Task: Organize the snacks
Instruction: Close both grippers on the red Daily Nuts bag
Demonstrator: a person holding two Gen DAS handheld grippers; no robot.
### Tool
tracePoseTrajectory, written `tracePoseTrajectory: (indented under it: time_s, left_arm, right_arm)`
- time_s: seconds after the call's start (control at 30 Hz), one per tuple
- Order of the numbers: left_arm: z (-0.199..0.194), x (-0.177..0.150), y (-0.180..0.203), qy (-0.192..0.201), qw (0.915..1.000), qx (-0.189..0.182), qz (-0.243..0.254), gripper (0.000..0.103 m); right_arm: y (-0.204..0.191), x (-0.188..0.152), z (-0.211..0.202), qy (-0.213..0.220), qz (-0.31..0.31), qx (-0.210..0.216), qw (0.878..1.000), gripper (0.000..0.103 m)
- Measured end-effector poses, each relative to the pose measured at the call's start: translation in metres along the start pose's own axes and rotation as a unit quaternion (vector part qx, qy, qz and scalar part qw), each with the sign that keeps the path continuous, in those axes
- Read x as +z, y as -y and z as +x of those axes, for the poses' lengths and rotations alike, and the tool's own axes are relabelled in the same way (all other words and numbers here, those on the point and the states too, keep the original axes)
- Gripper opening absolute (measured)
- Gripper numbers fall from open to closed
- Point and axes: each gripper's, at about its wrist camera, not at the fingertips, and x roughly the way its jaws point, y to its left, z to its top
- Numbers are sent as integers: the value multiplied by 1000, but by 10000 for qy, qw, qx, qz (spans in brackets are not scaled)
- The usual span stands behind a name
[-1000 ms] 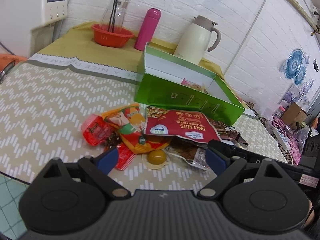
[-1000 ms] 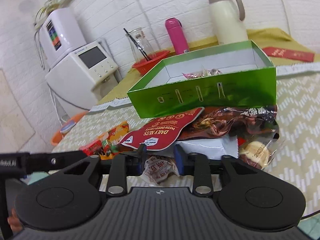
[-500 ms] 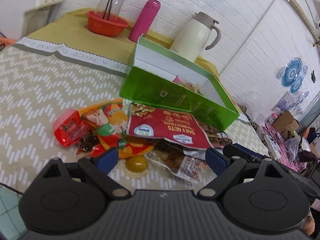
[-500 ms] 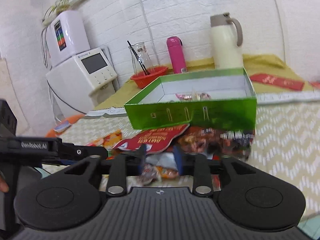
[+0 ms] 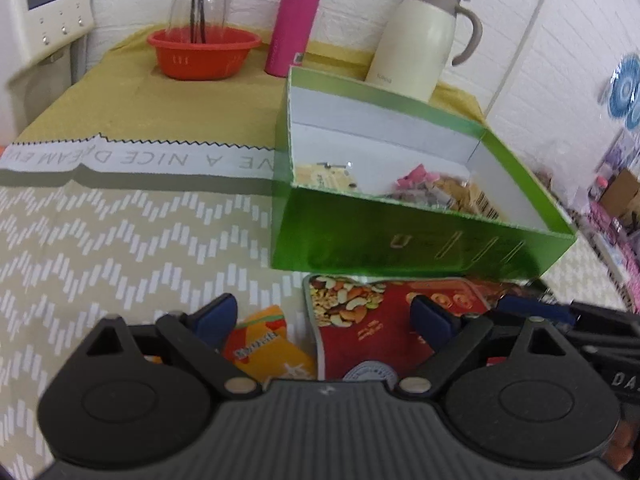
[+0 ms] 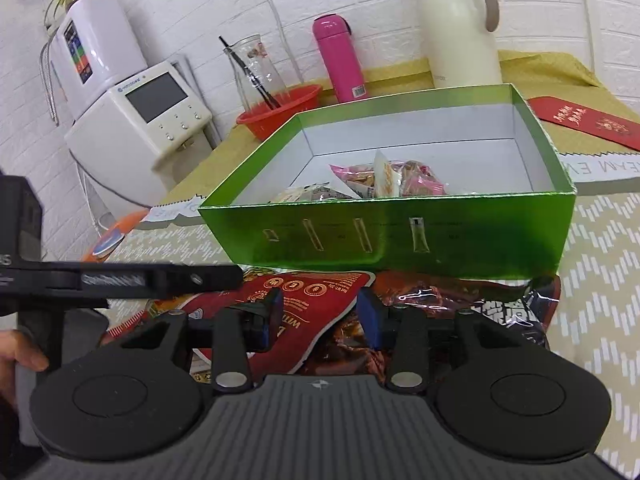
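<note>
Left tool (image 5: 324,316) spread wide, right tool (image 6: 320,310) parted; neither grips anything. Both hang over the snack pile at the near bench (image 5: 120,220) edge: red nut pouch (image 5: 360,320), orange packet (image 5: 264,344). Beyond, touching the pile: green box (image 6: 400,236) with several packets inside. Farthest: pink flask (image 5: 294,24), cream jug (image 5: 420,36).

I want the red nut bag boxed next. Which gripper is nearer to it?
Hard to call; both are right over the red nut bag. The left gripper straddles its nut-picture end with open jaws; the right gripper hangs open over its other end.
</note>
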Motion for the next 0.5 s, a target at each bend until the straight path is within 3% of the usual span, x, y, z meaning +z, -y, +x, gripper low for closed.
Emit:
tracePoseTrajectory:
  time_s: [0.07,0.1,0.13,0.17,0.2,0.23,0.3,0.33,0.37,0.43,0.5]
  left_arm:
    - [0,-2,1,-32,10000,-67,66,89]
    - [-2,-2,1,-74,9998,-194,62,82]
    - [-4,-3,1,-114,9993,-369,16,65]
    - [-6,-4,1,-158,9986,-504,-54,55]
    - [-9,-5,3,-177,9986,-493,-81,54]
    - [-11,-7,5,-169,9987,-479,-53,50]
    - [-19,-12,7,-117,9980,-611,-76,32]
    - [-23,-14,8,-130,9969,-754,-172,8]
    - [-29,-16,9,-153,9947,-970,-294,0]
    - [-42,-23,18,-78,9928,-1174,-204,0]
    - [-53,-33,29,-60,9929,-1188,-17,0]
  right_arm:
    - [-3,-2,3,-26,-96,17,9999,71]
    - [-7,-3,5,-31,-250,-39,9997,62]
    - [-9,-3,7,-51,-330,-11,9994,50]
    - [-10,-4,8,-5,-313,35,9995,40]
    - [-11,-4,8,-7,-278,86,9996,17]
    - [-11,-3,7,-38,-218,183,9996,1]
    - [-16,-4,3,-45,-130,363,9992,1]
    - [-21,-5,-1,-15,-218,381,9990,1]
    - [-27,-7,-5,0,-314,378,9988,1]
    - [-38,-13,-17,59,-502,520,9974,1]
    - [-46,-19,-30,117,-620,392,9972,1]
